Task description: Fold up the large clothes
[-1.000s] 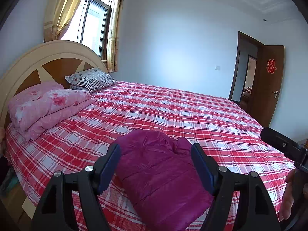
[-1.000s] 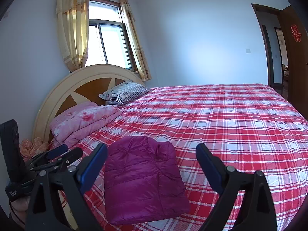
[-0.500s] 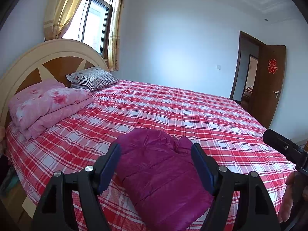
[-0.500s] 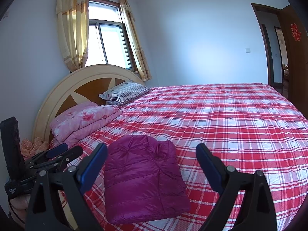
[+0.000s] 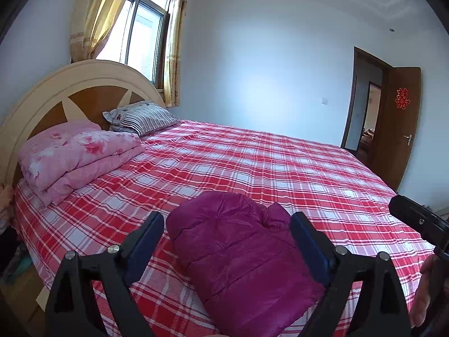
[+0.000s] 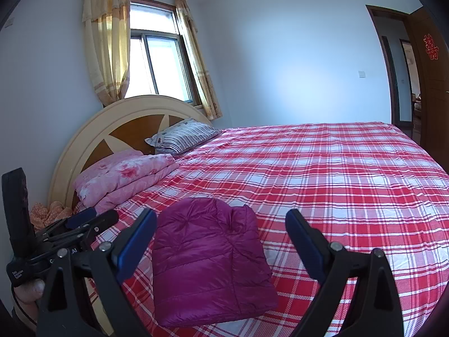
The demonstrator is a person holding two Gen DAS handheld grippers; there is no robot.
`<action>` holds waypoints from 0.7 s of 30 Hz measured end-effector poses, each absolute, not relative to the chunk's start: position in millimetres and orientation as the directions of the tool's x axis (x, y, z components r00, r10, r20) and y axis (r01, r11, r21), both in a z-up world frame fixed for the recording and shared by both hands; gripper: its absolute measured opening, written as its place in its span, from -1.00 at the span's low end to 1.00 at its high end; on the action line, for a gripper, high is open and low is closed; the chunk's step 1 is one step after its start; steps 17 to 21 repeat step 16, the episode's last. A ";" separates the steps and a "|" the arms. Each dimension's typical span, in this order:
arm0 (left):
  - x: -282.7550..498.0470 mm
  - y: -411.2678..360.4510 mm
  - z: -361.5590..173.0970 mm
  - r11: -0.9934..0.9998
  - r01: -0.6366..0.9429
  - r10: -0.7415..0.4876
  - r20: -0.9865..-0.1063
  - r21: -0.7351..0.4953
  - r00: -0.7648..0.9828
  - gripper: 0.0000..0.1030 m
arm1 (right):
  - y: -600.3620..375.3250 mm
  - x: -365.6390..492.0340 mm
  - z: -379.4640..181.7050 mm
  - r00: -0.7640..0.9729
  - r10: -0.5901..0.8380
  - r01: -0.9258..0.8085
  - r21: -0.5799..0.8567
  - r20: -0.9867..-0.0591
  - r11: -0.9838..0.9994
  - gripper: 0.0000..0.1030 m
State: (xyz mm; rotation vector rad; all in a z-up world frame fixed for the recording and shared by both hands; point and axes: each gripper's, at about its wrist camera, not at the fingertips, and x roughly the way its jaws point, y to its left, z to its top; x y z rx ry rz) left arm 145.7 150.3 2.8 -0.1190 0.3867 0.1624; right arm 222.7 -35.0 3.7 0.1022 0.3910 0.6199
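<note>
Purple puffy jacket [image 6: 210, 255] folded small on plaid bed [image 6: 336, 185]; looks finished. Left gripper [image 5: 227, 227], right gripper [image 6: 221, 221]: wide open, holding nothing.

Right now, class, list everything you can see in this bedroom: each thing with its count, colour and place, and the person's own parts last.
jacket: one, magenta, folded on the near edge of the bed
bed: one, red and white plaid sheet, fills the middle
quilt: one, pink floral, folded by the headboard
pillow: one, striped grey and white, beyond the quilt
headboard: one, cream and brown, arched, at the bed's head
window: one, bright, above the headboard
curtains: two, yellow, either side of the window
door: one, brown, open, red paper emblem on it, far right
left hand-held gripper: one, black with blue pads, open above the jacket
right hand-held gripper: one, black with blue pads, open above the jacket
</note>
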 end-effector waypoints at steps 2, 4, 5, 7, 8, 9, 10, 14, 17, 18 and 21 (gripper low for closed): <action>145.9 150.7 2.6 0.980 -0.177 0.131 -0.386 -0.086 0.913 0.79 | -33.6 222.3 3.2 0.742 0.585 -0.548 0.206 -0.328 0.811 0.85; 145.9 151.2 2.0 0.979 -0.187 0.143 -0.385 -0.080 0.912 0.79 | -31.7 221.1 3.1 0.740 0.586 -0.552 0.202 -0.329 0.809 0.85; 146.2 151.3 1.5 0.979 -0.190 0.147 -0.386 -0.076 0.911 0.79 | -30.6 220.6 3.0 0.739 0.588 -0.554 0.199 -0.329 0.808 0.85; 147.1 151.6 0.4 0.979 -0.192 0.150 -0.389 -0.072 0.909 0.79 | -28.7 219.8 2.4 0.736 0.591 -0.559 0.196 -0.331 0.806 0.85; 147.4 151.8 -0.4 0.978 -0.197 0.156 -0.389 -0.068 0.908 0.79 | -27.9 219.4 2.1 0.734 0.592 -0.561 0.194 -0.332 0.805 0.85; 148.1 151.7 -0.8 0.978 -0.200 0.160 -0.388 -0.064 0.908 0.80 | -27.0 219.1 1.9 0.733 0.593 -0.563 0.191 -0.334 0.804 0.85; 147.9 150.7 -1.2 0.978 -0.202 0.165 -0.385 -0.059 0.908 0.80 | -26.2 218.5 1.3 0.732 0.593 -0.565 0.189 -0.335 0.803 0.85; 147.4 147.4 -1.8 0.978 -0.203 0.172 -0.372 -0.045 0.912 0.80 | -25.3 217.8 -0.3 0.730 0.593 -0.566 0.186 -0.339 0.803 0.85; 148.5 145.4 -2.6 0.980 -0.193 0.164 -0.375 -0.040 0.912 0.81 | -25.4 218.1 -1.0 0.730 0.593 -0.565 0.188 -0.341 0.803 0.85; 148.5 145.4 -2.6 0.980 -0.193 0.164 -0.375 -0.040 0.912 0.81 | -25.4 218.1 -1.0 0.730 0.593 -0.565 0.188 -0.341 0.803 0.85; 148.5 145.4 -2.6 0.980 -0.193 0.164 -0.375 -0.040 0.912 0.81 | -25.4 218.1 -1.0 0.730 0.593 -0.565 0.188 -0.341 0.803 0.85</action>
